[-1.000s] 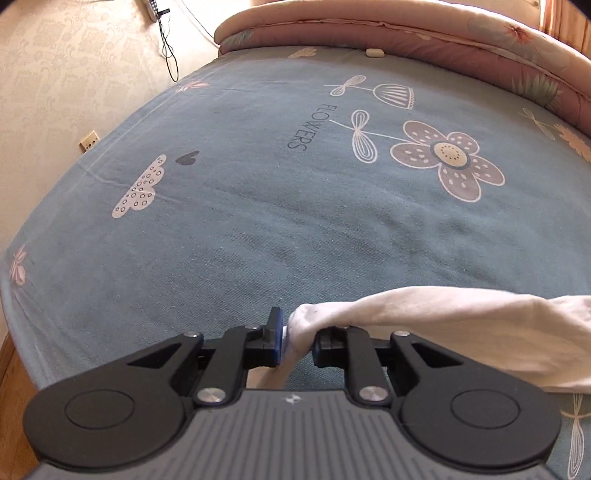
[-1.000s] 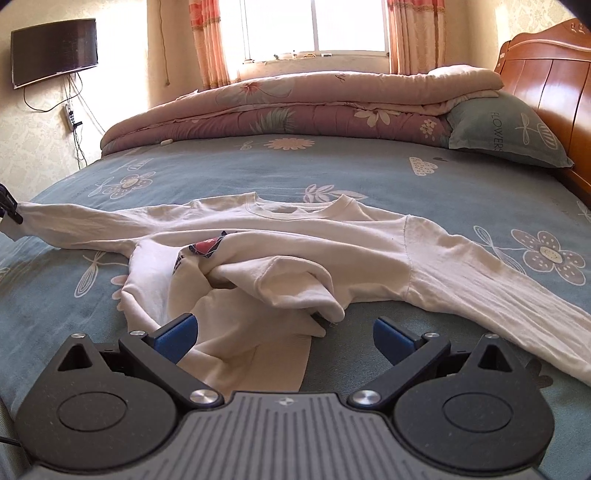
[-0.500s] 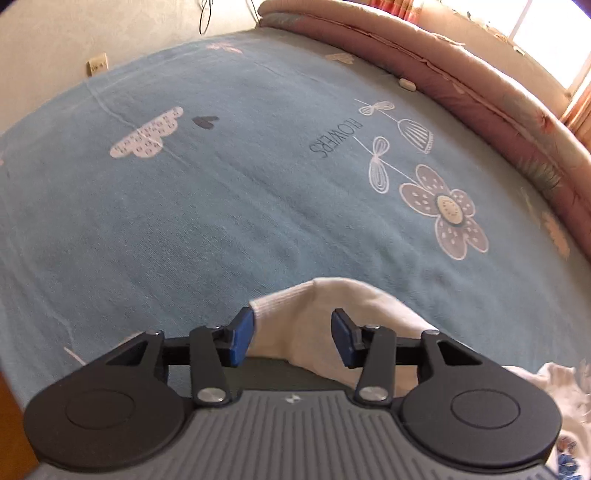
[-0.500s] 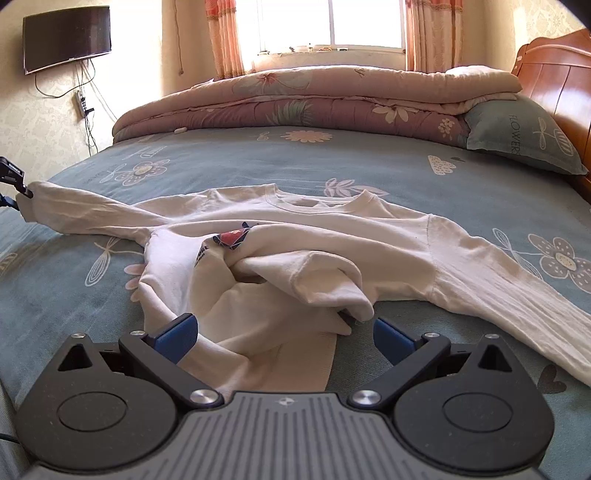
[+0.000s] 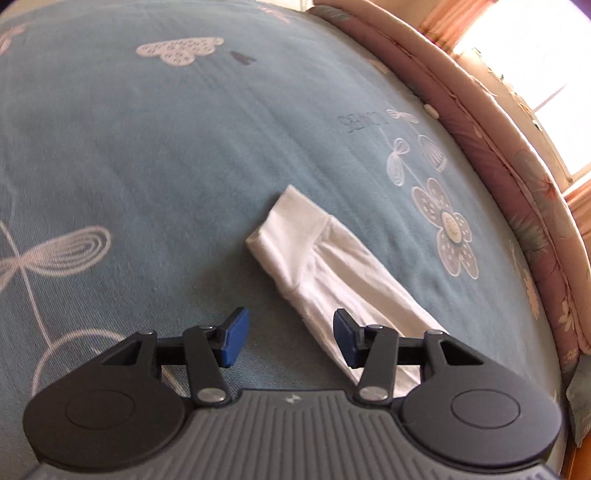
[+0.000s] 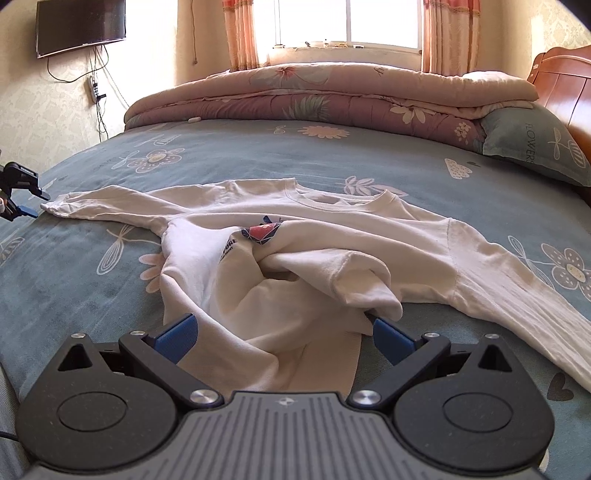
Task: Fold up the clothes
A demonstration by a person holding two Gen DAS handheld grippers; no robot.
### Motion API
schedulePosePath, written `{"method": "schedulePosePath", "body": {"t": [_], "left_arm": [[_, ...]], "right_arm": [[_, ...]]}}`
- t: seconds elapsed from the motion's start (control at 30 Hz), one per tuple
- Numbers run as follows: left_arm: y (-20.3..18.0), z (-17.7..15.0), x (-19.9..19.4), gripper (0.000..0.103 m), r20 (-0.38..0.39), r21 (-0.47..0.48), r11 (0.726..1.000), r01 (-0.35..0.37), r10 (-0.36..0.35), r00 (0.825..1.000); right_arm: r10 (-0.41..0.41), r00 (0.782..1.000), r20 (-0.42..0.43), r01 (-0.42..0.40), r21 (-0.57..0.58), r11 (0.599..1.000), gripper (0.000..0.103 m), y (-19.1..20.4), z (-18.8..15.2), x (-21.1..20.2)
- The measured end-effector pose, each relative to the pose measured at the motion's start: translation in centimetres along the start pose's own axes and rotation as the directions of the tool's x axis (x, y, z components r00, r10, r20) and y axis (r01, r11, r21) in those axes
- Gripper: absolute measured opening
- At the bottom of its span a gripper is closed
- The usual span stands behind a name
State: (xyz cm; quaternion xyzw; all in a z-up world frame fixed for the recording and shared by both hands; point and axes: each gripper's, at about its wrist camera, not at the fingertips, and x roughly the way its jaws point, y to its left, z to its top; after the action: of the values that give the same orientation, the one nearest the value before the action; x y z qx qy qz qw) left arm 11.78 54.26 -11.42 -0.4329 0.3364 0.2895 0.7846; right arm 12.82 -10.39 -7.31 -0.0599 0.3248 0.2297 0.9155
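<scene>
White sweatshirt [image 6: 295, 236] print reads "PURE"; teal pillow [image 6: 535, 144] reads "FLOWERS".

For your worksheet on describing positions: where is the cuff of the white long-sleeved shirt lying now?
In the left wrist view the cuff lies flat on the blue flowered bedsheet, just ahead of the left gripper, beside a printed flower.

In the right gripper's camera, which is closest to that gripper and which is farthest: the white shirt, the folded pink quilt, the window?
1. white shirt, right in front of the right gripper.
2. folded pink quilt, across the bed.
3. window, behind it.
</scene>
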Motion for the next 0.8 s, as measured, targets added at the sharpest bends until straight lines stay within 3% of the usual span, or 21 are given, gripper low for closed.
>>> {"method": "schedulePosePath", "body": {"t": [0.13,0.23,0.27,0.3,0.33,0.53,0.63,0.73,0.8], "left_arm": [[1.5,0.0,0.7,0.049,0.107,-0.127,0.988,0.093,-0.079,0.991],[1.6,0.4,1.1,0.049,0.14,-0.153,0.984,0.096,-0.075,0.987],[1.5,0.5,1.2,0.035,0.15,-0.145,0.986,0.083,-0.061,0.987],[1.3,0.6,1.4,0.009,0.157,-0.132,0.989,0.064,-0.043,0.987],[0.9,0.5,1.5,0.006,0.153,-0.102,0.994,0.03,-0.014,0.988],[0.6,-0.2,-1.5,0.004,0.172,0.023,0.999,-0.048,0.043,0.984],[1.6,-0.3,-3.1,0.011,0.127,0.056,0.992,-0.117,0.109,0.986],[1.7,-0.5,-4.6,0.018,0.132,0.121,0.974,-0.192,0.175,0.976],[0.8,-1.0,-5.5,0.02,0.154,0.175,0.964,-0.199,0.173,0.973]], "right_arm": [[-0.013,1.0,-0.001,0.013,0.005,1.0,0.103,-0.2,0.1,-0.4],[-0.02,1.0,-0.006,0.02,0.02,1.0,0.103,-0.4,0.0,-0.5],[-0.022,1.0,-0.007,0.022,0.022,1.0,0.103,-0.4,-0.1,-0.5],[-0.024,1.0,-0.009,0.024,0.022,0.999,0.103,-0.3,-0.1,-0.5],[-0.025,1.0,-0.011,0.025,0.018,1.0,0.103,-0.2,-0.2,-0.5],[-0.019,1.0,-0.009,0.019,-0.006,1.0,0.103,0.1,0.2,-0.6],[-0.003,1.0,-0.001,0.002,-0.042,0.999,0.103,0.3,1.4,-0.5],[0.051,0.999,0.016,-0.049,-0.095,0.994,0.103,0.9,4.2,-0.2],[0.096,0.995,0.018,-0.093,-0.132,0.987,0.103,1.7,7.0,0.6]]}}
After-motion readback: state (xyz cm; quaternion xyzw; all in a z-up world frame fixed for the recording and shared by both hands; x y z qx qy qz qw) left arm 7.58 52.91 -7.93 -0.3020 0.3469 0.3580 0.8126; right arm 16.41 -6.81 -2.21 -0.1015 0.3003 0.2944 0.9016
